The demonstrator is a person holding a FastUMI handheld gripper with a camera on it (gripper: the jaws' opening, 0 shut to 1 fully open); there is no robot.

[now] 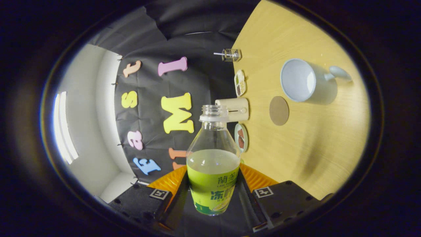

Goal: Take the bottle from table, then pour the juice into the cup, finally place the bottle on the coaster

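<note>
My gripper (213,186) is shut on a clear, uncapped bottle (213,177) with a green label, one finger against each side of its lower body. Pale juice fills it to about the top of the label. The view is rolled, so the wooden table (312,154) runs up the right side of the fingers. A white cup (307,82) with a handle stands on the table beyond the fingers to the right, and its inside looks empty. A round brown coaster (279,110) lies bare on the table between the cup and the bottle's neck.
Along the table's edge by the black cloth wall stand a cream box (235,109), two small dishes (240,82) (241,137) holding snacks, and a small glass jar (231,55). A white wall with a bright window (64,128) lies left of the cloth.
</note>
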